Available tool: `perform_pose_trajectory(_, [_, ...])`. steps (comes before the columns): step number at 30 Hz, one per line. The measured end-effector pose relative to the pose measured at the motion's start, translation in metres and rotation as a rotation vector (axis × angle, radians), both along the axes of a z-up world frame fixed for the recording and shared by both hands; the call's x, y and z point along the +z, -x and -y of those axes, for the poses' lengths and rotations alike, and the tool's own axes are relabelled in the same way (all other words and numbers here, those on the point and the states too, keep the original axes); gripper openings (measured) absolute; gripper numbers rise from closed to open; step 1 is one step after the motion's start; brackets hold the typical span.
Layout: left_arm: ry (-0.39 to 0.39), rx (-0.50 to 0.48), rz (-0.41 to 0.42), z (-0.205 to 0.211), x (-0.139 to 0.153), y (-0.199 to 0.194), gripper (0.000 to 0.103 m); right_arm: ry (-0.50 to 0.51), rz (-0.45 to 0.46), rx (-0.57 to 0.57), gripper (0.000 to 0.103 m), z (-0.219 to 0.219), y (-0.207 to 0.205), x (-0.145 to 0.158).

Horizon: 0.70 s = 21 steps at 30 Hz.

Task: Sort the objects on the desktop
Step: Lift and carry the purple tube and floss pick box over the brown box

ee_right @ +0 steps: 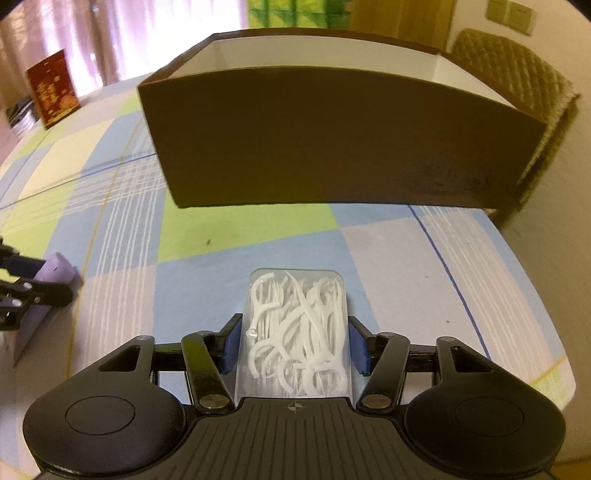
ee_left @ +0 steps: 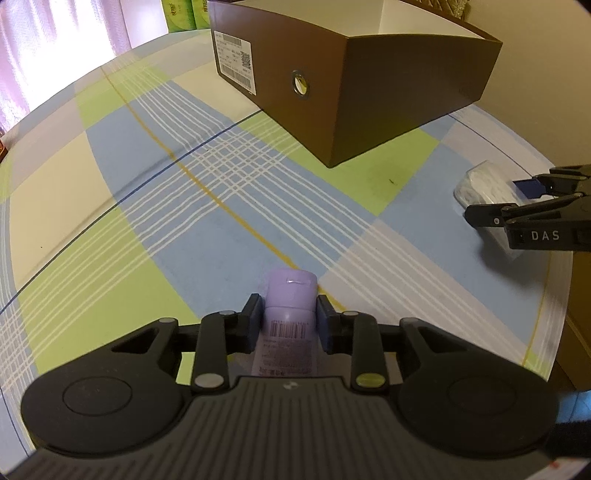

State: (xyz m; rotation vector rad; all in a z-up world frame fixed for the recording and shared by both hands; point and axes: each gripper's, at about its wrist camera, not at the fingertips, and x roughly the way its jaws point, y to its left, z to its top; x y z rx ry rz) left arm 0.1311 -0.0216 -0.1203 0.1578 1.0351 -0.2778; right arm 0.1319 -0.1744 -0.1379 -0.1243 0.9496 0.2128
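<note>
A lilac tube [ee_left: 291, 295] with a barcode label sits between the blue pads of my left gripper [ee_left: 290, 310], which is shut on it above the checked tablecloth [ee_left: 110, 206]. My right gripper [ee_right: 295, 332] is shut on a clear flat box of white floss picks [ee_right: 295, 302]. An open brown cardboard box [ee_left: 406, 92] with a white inside stands at the back; in the right wrist view this brown box [ee_right: 332, 140] is straight ahead. The right gripper [ee_left: 509, 201] and floss box [ee_left: 480, 181] show at right. The left gripper [ee_right: 40, 277] and tube [ee_right: 59, 267] show at far left.
The table's edge [ee_right: 546, 332] curves close on the right. A red printed box [ee_right: 53, 88] stands at the far left edge, green packs [ee_left: 184, 14] behind the table, and a woven chair back [ee_right: 517, 74] behind the brown box. A pale pink curtain [ee_left: 55, 44] hangs at left.
</note>
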Motion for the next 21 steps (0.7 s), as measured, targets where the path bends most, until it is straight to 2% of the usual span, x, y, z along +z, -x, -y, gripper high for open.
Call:
perform_pose_trajectory(7, [0.008,0.041,-0.011,0.006,0.001,0.006,0.025,-0.007,-0.037,0.12,0.054,0.008,-0.004,0.003])
perform_pose_trajectory(14, [0.02,0.098,-0.034,0.02,0.003,0.009,0.025,-0.033,-0.049,0.185,0.054,0.027,-0.014,0.012])
perform_pose_trajectory(21, [0.046,0.126,-0.008,0.039,0.017,0.01,0.025,-0.058,-0.035,0.22,0.054,0.043,-0.019,0.022])
